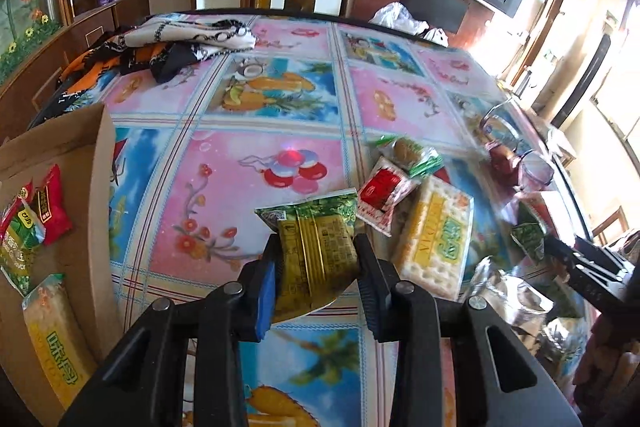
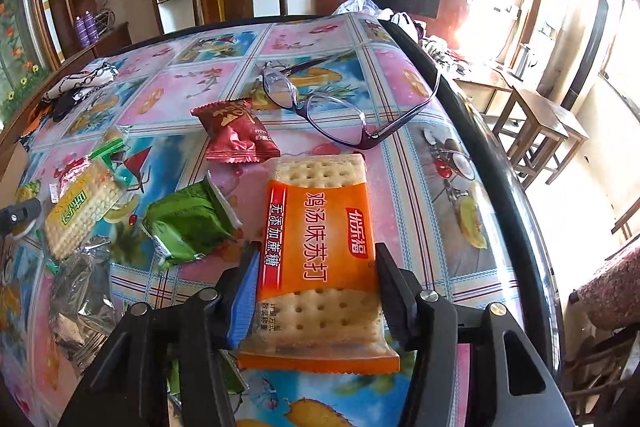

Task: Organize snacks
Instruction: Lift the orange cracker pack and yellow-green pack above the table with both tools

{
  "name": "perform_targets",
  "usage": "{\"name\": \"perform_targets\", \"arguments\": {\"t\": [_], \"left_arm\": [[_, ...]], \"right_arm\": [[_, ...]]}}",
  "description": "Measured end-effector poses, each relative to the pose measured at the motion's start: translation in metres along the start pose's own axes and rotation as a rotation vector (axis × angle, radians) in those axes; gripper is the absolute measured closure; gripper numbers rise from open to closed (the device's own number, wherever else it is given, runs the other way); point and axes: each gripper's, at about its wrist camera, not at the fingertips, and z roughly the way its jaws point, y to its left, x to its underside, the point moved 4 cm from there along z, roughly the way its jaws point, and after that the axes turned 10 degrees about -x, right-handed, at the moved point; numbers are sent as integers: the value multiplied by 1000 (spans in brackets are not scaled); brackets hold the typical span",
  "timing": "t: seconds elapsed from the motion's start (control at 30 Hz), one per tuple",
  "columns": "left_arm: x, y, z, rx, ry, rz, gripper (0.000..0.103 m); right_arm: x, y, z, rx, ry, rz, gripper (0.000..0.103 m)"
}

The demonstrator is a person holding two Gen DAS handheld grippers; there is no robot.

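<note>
L gripper [image 1: 316, 259]: fingers clamped on green-gold snack pack [image 1: 316, 247], lifted off worktop [image 1: 248, 115], one pad each side.
R gripper [image 2: 316, 291]: fingers straddle orange cracker pack [image 2: 320, 255], which lies flat on worktop; left pad at pack edge, right pad looks just shy of it. Can't tell if pressing.
Box: cardboard box [image 1: 60, 195] at L edge of L view; holds red pouch [image 1: 52, 203], green packs, yellow cracker pack [image 1: 56, 343].
Loose snacks, L view: red-white pack [image 1: 382, 195] leaning on yellow cracker pack [image 1: 440, 239]; clear-wrapped snack w/ green ends [image 1: 412, 153] behind; silver wrappers [image 1: 508, 291] near R side.
Loose snacks, R view: green pack [image 2: 188, 223] just beside orange one; dark red pouch [image 2: 236, 135] beyond it.
In the way: purple glasses [image 2: 320, 107] beyond orange pack, unfolded, apart from it.
Other: patterned cloth [image 1: 180, 43] at far L of worktop.
View diff: box seen in L view only; orange pack in R view only; glasses sharp in R view, blurred in L.
</note>
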Motion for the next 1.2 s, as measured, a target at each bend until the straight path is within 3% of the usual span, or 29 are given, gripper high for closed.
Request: {"name": "perform_targets", "arguments": {"t": [0.23,0.43,0.77,1.2], "left_arm": [[-2,-4,-13,28,-31,5,69],[-1,-6,-18,29,-43,11,69],[0,-10,-22,32,-54,30,69],[2,-12,-24,38,-54,40,69]], "right_arm": [[-10,-3,-22,-36,-92,53,46],[-16,7,-39,-167,-151,95,46],[-12,60,-43,-333,-175,-5,46],[-6,77,-42,-361,-174,-45,46]]}}
